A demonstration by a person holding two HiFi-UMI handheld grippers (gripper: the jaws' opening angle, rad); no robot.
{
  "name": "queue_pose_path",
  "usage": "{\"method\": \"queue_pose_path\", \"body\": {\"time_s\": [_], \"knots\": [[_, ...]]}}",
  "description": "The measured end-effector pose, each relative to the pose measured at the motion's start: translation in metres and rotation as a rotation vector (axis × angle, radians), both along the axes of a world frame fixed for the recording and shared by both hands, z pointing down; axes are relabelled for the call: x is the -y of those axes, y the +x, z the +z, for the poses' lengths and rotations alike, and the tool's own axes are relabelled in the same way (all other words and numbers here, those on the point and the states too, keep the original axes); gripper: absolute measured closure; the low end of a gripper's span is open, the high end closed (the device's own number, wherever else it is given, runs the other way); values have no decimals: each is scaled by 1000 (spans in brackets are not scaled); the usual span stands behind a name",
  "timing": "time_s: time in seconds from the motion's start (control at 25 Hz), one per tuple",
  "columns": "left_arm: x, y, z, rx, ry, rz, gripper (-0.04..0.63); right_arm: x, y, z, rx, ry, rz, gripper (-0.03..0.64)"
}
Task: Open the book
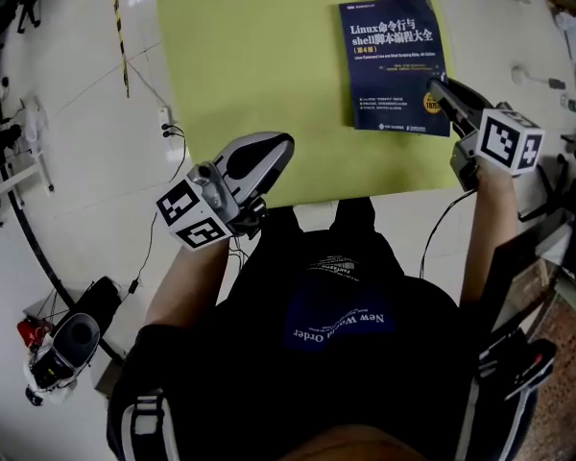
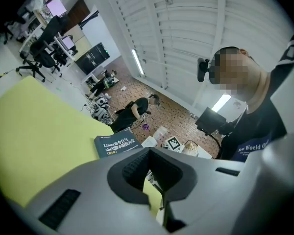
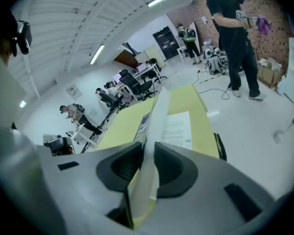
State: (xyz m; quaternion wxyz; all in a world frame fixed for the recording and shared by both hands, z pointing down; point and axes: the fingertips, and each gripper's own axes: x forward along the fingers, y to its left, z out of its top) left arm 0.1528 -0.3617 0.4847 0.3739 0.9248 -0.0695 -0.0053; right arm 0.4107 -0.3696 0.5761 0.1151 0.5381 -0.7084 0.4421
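Yellow-green is the table (image 1: 250, 65) top in front of me, and I place everything by it. The book (image 1: 394, 60), dark blue with white lettering on its front, lies on the far right part of the table, its right edge close to the table's right side and its title facing me. My right gripper (image 1: 440, 92) reaches over the table's right side to the book's near right corner, angled downward, with its marker cube (image 1: 511, 140) hanging off beyond the table edge. Its fingers are nearly together and pinched on the cover (image 3: 154, 131), which stands up on edge between the pads as a thin pale sheet; past it, above the table surface, a white printed page (image 3: 179, 129) lies bare, so the cover is lifted off the pages at that corner. My left gripper (image 1: 284, 144) is at the table's near edge, left of the book and well apart from it, held about level and pointing across the table. Its fingers are closed against each other with nothing between them, only the table top and the distant book visible beyond the tips.
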Motion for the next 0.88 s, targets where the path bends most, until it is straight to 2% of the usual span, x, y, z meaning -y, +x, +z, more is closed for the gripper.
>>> {"method": "queue_pose_path", "body": {"time_s": [0.16, 0.36, 0.6, 0.68, 0.8, 0.88], "knots": [[6, -18, -6, -21, 2, -29, 600, 12, -36, -35, -60, 48, -89, 545], [15, -50, -13, -54, 3, -77, 600, 38, -115, -62, -155, 79, -249, 545], [28, -110, -19, -89, 5, -150, 600, 77, -216, -62, -228, 88, -361, 549], [29, -124, -20, -93, 3, -176, 600, 84, -241, -62, -286, 101, -415, 548], [30, -141, -22, -94, 0, -217, 600, 82, -277, -63, -432, 125, -546, 548], [33, -161, -24, -94, 4, -249, 600, 77, -318, -59, -468, 137, -645, 546]]}}
